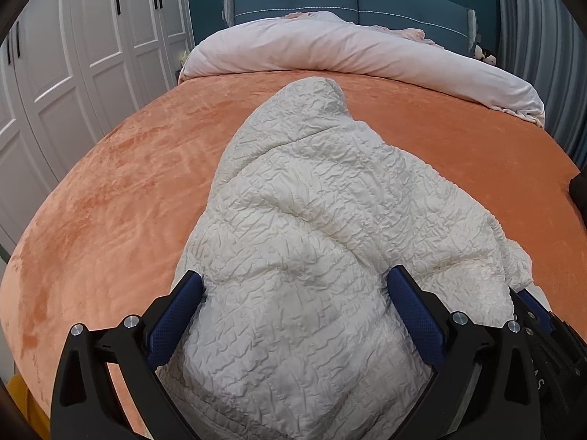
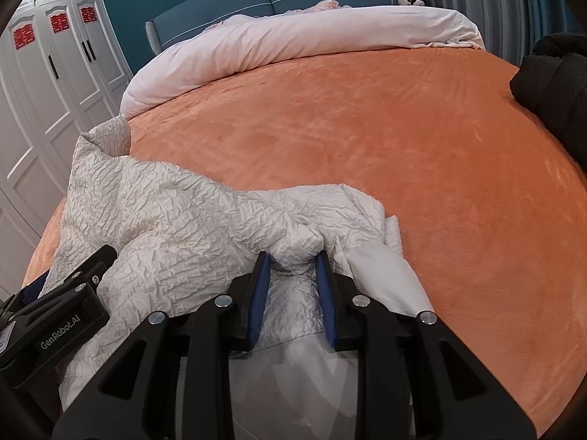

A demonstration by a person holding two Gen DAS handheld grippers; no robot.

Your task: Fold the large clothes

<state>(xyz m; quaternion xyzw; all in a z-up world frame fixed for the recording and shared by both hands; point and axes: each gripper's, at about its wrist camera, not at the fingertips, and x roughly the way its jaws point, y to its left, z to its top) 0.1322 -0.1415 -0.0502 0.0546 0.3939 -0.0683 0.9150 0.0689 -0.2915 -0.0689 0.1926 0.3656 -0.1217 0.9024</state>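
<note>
A cream quilted puffer jacket [image 1: 312,201] lies crumpled on the orange bedspread [image 1: 121,183]. My left gripper [image 1: 295,286] stands wide open, its blue pads on either side of a thick bulge of the jacket. In the right wrist view the jacket [image 2: 176,212] spreads to the left and under the gripper, with smooth white lining [image 2: 385,271] showing. My right gripper [image 2: 293,256] is shut on a bunched fold of the jacket. The left gripper's body [image 2: 62,315] shows at the lower left of that view.
A pale pink duvet [image 1: 348,47] is rolled up at the head of the bed against a blue headboard [image 1: 348,0]. White wardrobe doors [image 1: 73,55] stand at the left. A black garment [image 2: 554,84] lies at the bed's right edge.
</note>
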